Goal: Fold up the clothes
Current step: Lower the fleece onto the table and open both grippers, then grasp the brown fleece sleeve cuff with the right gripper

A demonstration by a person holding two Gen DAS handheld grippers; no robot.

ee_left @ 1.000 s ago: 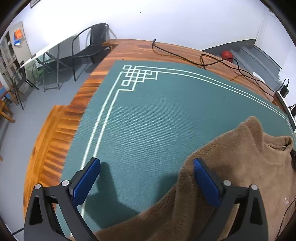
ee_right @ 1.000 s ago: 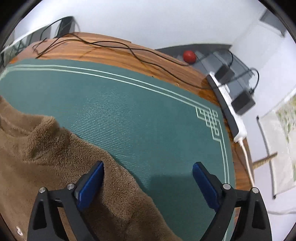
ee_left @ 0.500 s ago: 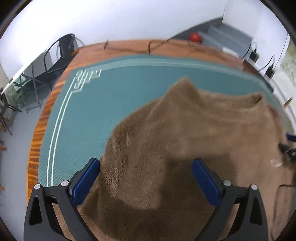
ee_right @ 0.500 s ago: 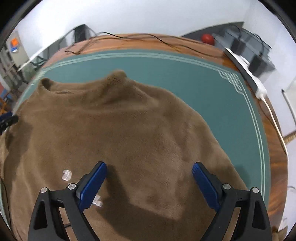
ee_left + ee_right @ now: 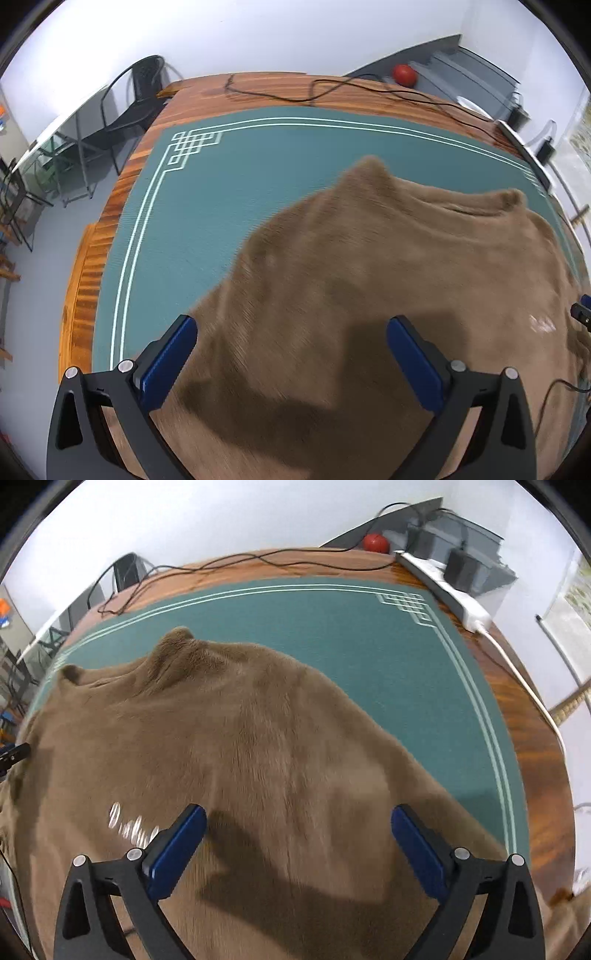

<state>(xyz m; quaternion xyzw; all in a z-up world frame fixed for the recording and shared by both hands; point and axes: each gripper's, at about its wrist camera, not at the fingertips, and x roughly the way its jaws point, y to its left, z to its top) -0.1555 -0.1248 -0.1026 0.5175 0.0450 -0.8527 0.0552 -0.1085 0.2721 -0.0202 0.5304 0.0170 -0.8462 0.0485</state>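
Note:
A brown fleece sweater [image 5: 369,277] lies spread on the green mat [image 5: 229,177], its collar pointing to the far side; it also fills the right wrist view [image 5: 240,746]. My left gripper [image 5: 291,332] is open and empty, held above the sweater's left part. My right gripper [image 5: 299,823] is open and empty, held above the sweater's right part. A tip of the right gripper shows at the right edge of the left wrist view [image 5: 581,312]. The sweater's near hem is hidden below both views.
The green mat [image 5: 369,635] covers a wooden table [image 5: 280,88]. Black cables [image 5: 332,92] run along the far edge. A white power strip [image 5: 443,587] with adapters lies at the far right. A black chair [image 5: 136,99] stands beyond the left corner.
Both grippers have swung inward from the bare mat to over the sweater, then drawn back a little. Both stay open.

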